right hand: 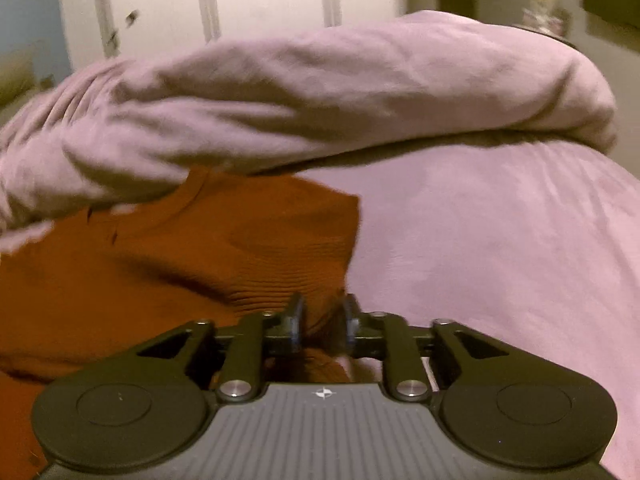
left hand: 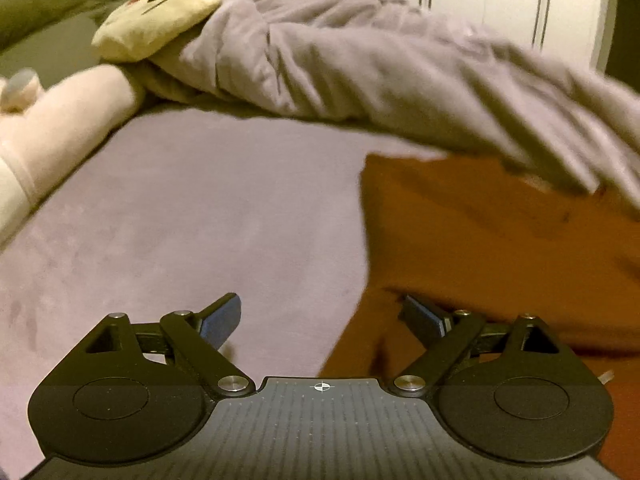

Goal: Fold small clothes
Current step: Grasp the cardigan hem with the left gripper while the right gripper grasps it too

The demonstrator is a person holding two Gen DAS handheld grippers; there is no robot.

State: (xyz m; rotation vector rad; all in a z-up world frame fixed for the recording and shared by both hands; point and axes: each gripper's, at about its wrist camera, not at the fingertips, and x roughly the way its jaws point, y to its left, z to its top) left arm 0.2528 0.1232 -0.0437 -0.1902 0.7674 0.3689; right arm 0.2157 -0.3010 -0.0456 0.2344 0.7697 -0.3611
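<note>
Rust ribbed garment (right hand: 248, 248) creased; right gripper (right hand: 322, 322) narrowly parted around its edge; left gripper (left hand: 322, 320) wide, empty

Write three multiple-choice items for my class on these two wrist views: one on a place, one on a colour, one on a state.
1. Where is the yellow plush cushion in the left wrist view?
A. On the garment
B. At the far end of the bed, against the bunched duvet
C. Between the gripper's fingers

2. What colour is the knitted garment on the bed?
A. Rust orange
B. Green
C. White

3. How does the left gripper stand?
A. Shut on the duvet
B. Open
C. Out of view

Answers:
1 B: its edge lies against the duvet's folds at the top left.
2 A: the ribbed knit shows rust orange in both views.
3 B: its jaws stand wide apart.
</note>
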